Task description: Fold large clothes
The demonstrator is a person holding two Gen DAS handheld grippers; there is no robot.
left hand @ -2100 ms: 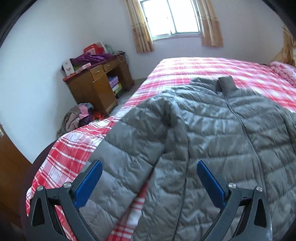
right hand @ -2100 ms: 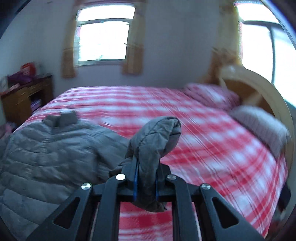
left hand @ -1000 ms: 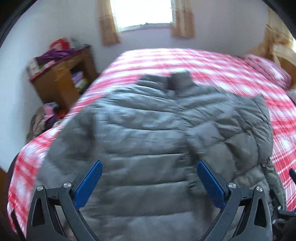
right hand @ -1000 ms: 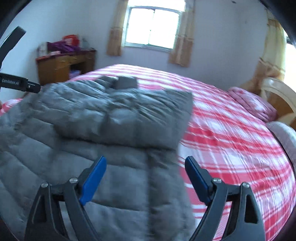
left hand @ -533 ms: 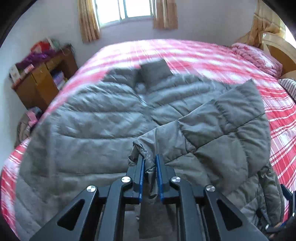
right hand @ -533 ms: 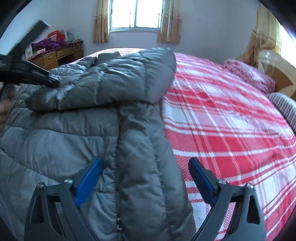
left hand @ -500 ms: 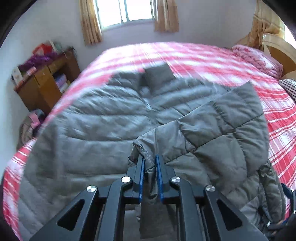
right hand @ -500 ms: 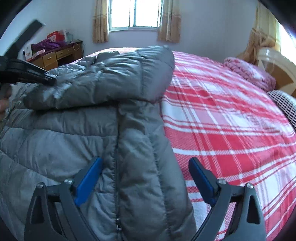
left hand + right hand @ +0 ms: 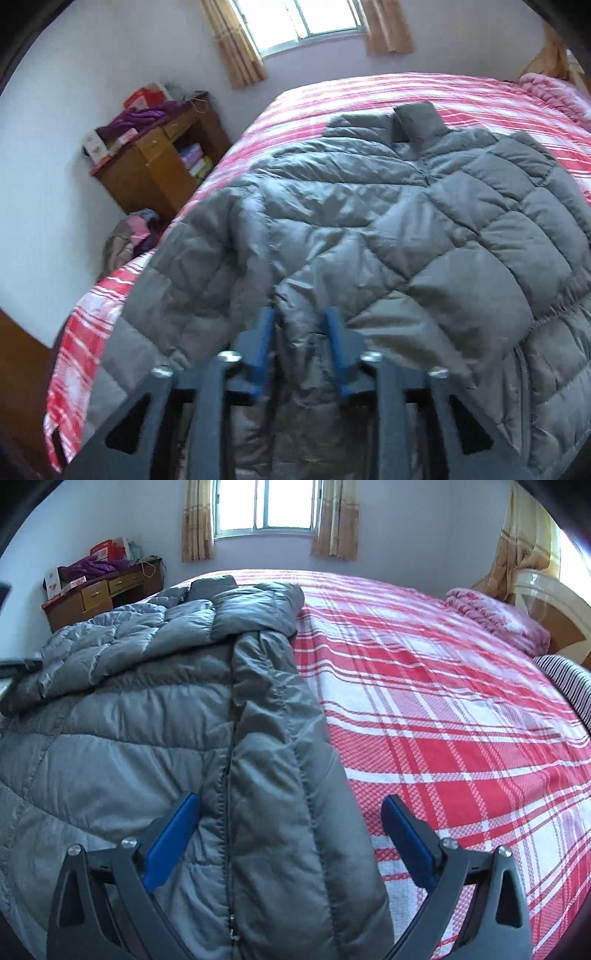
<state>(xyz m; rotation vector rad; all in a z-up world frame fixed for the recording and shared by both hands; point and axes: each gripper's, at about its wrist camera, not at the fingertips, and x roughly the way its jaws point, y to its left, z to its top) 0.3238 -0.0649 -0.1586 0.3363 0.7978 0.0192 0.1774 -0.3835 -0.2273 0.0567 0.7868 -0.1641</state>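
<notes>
The grey puffer jacket (image 9: 369, 229) lies spread on the bed with the red plaid cover (image 9: 443, 701), filling the centre of the left wrist view, collar toward the window. A fold of its sleeve stands between the blue pads of the left claw (image 9: 300, 341), low in the frame; the jaws have just been opening and stand partly apart around it. The right claw (image 9: 290, 834) is spread wide over the jacket's zipper edge, gripping nothing.
</notes>
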